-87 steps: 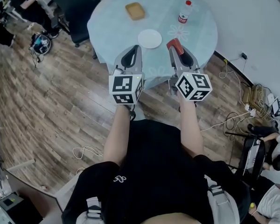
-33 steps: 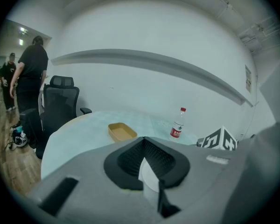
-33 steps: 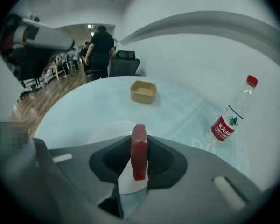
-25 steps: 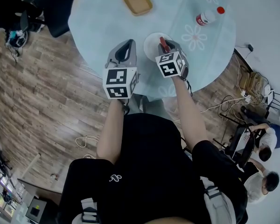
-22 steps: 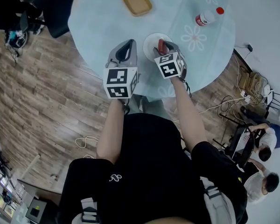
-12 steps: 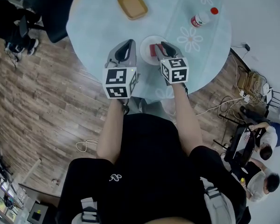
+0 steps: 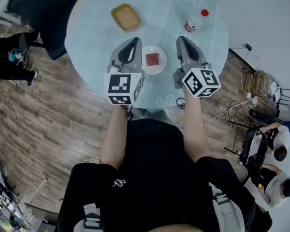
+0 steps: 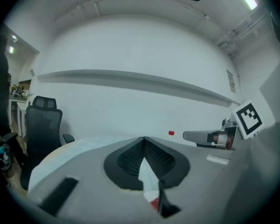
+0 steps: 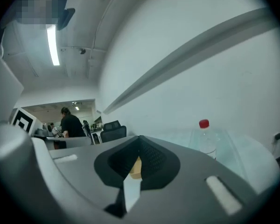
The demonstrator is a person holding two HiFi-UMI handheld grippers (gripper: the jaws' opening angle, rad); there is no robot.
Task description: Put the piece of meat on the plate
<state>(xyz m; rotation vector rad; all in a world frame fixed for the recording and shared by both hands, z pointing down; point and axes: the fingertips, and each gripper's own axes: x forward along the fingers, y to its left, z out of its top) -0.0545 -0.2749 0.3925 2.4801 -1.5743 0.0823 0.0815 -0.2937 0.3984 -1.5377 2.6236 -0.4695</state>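
Note:
The red piece of meat (image 7: 152, 59) lies on the small white plate (image 7: 160, 66) near the front of the round table. My right gripper (image 7: 180, 38) hovers to the right of the plate, shut and empty, its jaw tips meeting in the right gripper view (image 9: 139, 138). On the plate's left my left gripper (image 7: 134, 40) is also shut with nothing in it. In the left gripper view its jaws meet at the tip (image 8: 143, 139), and a bit of the meat (image 8: 154, 203) shows below them. Both grippers point roughly level, above the table.
A tan tray (image 7: 125, 17) sits at the back left of the pale blue table (image 7: 96, 37), a red-capped bottle (image 7: 194, 20) at the back right. A black office chair (image 7: 43, 13) stands left of the table. Cables and seated people are on the right.
My right gripper let the meat go onto the plate, then rose, swung right and shut. My left gripper rose a little beside the plate.

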